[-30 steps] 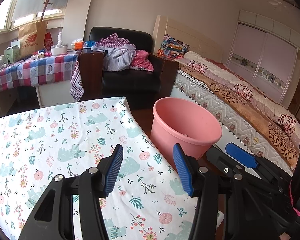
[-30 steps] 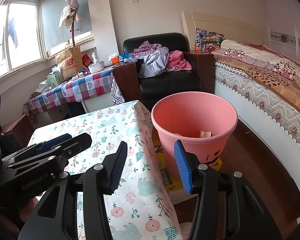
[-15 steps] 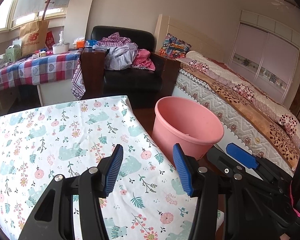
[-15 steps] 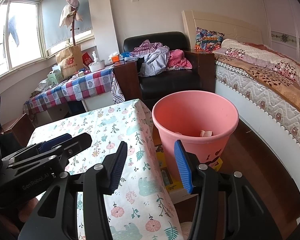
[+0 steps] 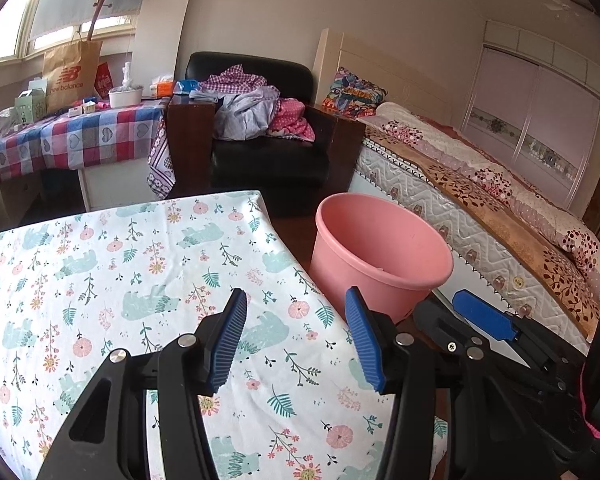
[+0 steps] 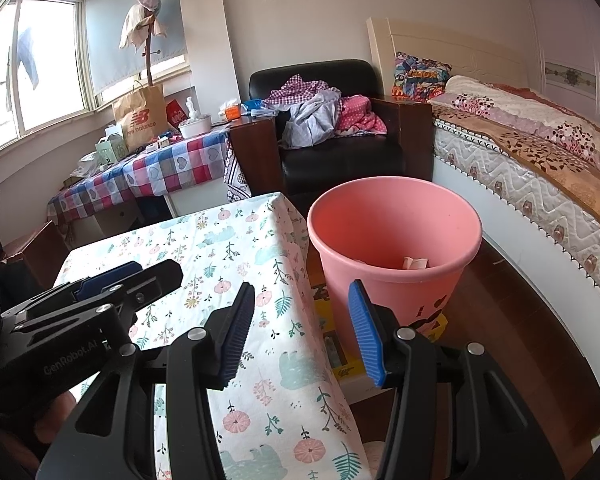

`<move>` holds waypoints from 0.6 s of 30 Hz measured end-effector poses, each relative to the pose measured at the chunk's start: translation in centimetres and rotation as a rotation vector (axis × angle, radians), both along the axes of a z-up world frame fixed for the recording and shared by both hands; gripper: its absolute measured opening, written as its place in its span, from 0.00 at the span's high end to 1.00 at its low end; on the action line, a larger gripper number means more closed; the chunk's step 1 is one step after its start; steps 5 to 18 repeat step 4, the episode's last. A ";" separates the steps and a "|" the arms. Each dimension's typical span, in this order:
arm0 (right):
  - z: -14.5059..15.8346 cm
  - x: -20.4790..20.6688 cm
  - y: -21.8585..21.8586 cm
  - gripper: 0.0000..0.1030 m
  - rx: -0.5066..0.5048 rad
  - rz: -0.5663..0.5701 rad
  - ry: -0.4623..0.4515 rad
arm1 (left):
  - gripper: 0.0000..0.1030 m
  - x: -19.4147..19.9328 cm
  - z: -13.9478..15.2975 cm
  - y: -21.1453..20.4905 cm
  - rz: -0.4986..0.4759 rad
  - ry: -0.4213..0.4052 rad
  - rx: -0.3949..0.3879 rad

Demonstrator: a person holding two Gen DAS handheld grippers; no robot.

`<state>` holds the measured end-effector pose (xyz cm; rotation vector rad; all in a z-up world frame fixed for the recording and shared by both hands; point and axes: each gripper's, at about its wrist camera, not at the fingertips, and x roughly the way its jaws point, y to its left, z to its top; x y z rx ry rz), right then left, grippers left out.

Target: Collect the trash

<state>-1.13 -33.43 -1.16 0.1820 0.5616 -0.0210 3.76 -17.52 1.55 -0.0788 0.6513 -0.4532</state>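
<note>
Beside the floral table (image 5: 140, 280), our left gripper (image 5: 296, 338) and right gripper (image 6: 302, 330) gape empty; pink bin (image 6: 394, 256) sits far-right, nearer the right.

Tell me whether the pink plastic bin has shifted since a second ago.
No. The pink plastic bin stands in the same spot beside the floral tablecloth's corner and before the bed.

It's a bedroom in someone's home. There's a big bed (image 5: 480, 184) w/ a flowery blanket, a black armchair (image 5: 268, 128) piled w/ clothes (image 5: 256, 108), and closet doors (image 5: 540, 128) on the far wall. A side table (image 6: 148, 168) by the window (image 6: 44, 76) has a checked cloth and lots of little stuff (a shopping bag (image 6: 140, 116) too).
</note>
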 end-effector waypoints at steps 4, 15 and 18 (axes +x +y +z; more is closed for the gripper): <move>-0.1 -0.2 0.1 0.52 -0.001 0.002 0.001 | 0.51 0.1 -0.2 0.2 0.001 0.008 -0.004; -0.1 -0.2 0.1 0.52 -0.001 0.002 0.001 | 0.51 0.1 -0.2 0.2 0.001 0.008 -0.004; -0.1 -0.2 0.1 0.52 -0.001 0.002 0.001 | 0.51 0.1 -0.2 0.2 0.001 0.008 -0.004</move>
